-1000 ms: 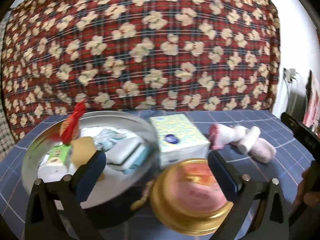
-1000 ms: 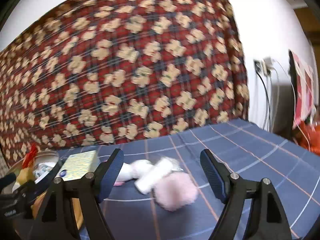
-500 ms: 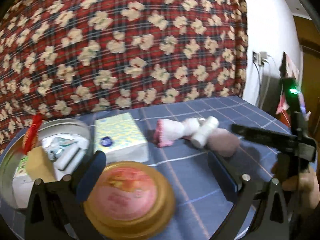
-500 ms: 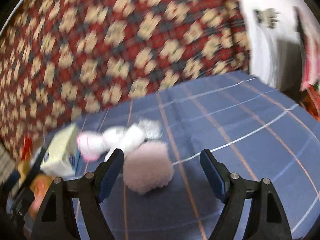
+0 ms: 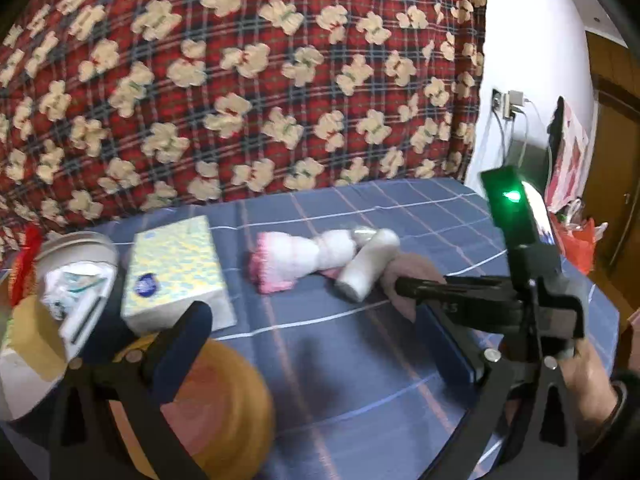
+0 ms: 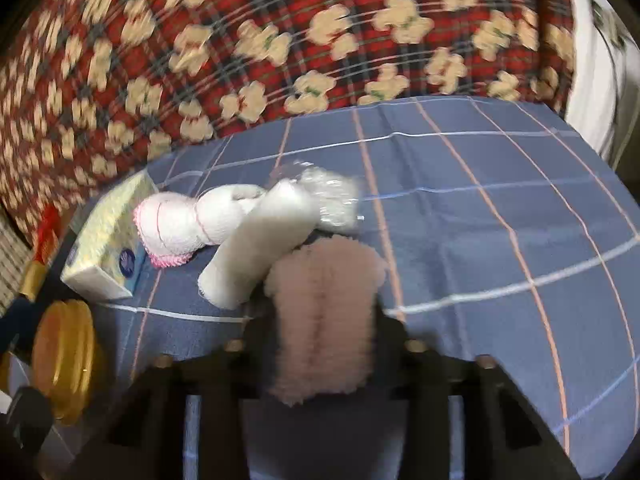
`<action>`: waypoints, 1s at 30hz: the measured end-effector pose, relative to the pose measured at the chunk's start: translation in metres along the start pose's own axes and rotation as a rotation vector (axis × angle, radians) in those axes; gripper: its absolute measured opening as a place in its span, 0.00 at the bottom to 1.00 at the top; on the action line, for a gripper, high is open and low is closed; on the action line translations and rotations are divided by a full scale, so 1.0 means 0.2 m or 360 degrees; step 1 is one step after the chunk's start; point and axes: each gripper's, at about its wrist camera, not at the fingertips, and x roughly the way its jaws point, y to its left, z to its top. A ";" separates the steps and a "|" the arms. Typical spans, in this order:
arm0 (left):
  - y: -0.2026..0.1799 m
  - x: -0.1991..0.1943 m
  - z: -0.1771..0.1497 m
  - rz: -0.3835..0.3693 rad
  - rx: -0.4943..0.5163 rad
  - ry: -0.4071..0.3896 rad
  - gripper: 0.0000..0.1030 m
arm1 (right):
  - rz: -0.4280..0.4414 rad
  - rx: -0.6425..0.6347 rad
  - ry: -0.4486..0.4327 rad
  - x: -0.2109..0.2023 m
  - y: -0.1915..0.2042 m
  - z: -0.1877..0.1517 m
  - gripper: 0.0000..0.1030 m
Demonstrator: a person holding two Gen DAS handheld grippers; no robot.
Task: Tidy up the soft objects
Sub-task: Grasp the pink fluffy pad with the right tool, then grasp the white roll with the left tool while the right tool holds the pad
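My right tool (image 6: 324, 344) has just been closing and now pinches a fluffy pink pompom (image 6: 326, 300) lying on the blue checked bedsheet (image 6: 500, 216), just beside a white rolled sock (image 6: 256, 240). My left tool (image 5: 324, 344) hangs wide apart, holding nothing, above the bedsheet near a tissue box (image 5: 176, 268).

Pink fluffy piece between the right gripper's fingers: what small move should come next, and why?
Probably a short straight lift. The right gripper has just been closing and its fingers now pinch the pink fluffy piece, which leans against the white roll; rising first should free it without dragging the roll along.
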 end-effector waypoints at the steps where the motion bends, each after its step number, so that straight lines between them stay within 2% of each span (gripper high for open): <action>1: -0.02 0.01 0.01 -0.0013 -0.0003 0.0003 1.00 | 0.0018 0.0033 -0.0010 -0.01 -0.03 -0.01 0.34; 6: -0.13 0.15 0.07 -0.0012 -0.0006 0.0088 1.00 | 0.0036 0.0240 -0.0214 -0.15 -0.21 -0.06 0.34; 8: -0.18 0.23 0.10 -0.0055 -0.0016 0.0161 1.00 | 0.0038 0.0321 -0.0289 -0.19 -0.26 -0.05 0.34; 11: -0.23 0.34 0.12 -0.0042 -0.0025 0.0244 1.00 | -0.0065 0.0378 -0.0393 -0.25 -0.31 -0.04 0.34; 14: -0.29 0.46 0.12 -0.0080 -0.0004 0.0342 0.95 | -0.0063 0.0430 -0.0458 -0.28 -0.34 -0.03 0.34; 15: -0.31 0.49 0.12 -0.0078 0.0014 0.0357 0.92 | -0.0070 0.0438 -0.0472 -0.28 -0.34 -0.02 0.34; 19: -0.41 0.60 0.14 -0.0037 0.0141 0.0403 0.91 | -0.0066 0.0446 -0.0482 -0.29 -0.34 -0.02 0.34; 21: -0.46 0.68 0.14 -0.0008 0.0218 0.0479 0.91 | -0.0066 0.0451 -0.0490 -0.29 -0.35 -0.02 0.34; 24: -0.45 0.75 0.12 0.0023 0.0194 0.0552 0.91 | -0.0053 0.0471 -0.0492 -0.29 -0.37 -0.03 0.34; 25: -0.44 0.76 0.12 -0.0004 0.0155 0.0555 0.89 | -0.0049 0.0478 -0.0483 -0.29 -0.37 -0.03 0.34; 26: -0.42 0.75 0.12 -0.0023 0.0126 0.0553 0.81 | -0.0042 0.0486 -0.0470 -0.28 -0.38 -0.03 0.34; 29: -0.42 0.74 0.13 -0.0049 0.0112 0.0552 0.77 | -0.0029 0.0496 -0.0454 -0.27 -0.38 -0.03 0.34; 30: -0.42 0.74 0.13 -0.0058 0.0115 0.0548 0.70 | -0.0025 0.0495 -0.0452 -0.27 -0.38 -0.03 0.34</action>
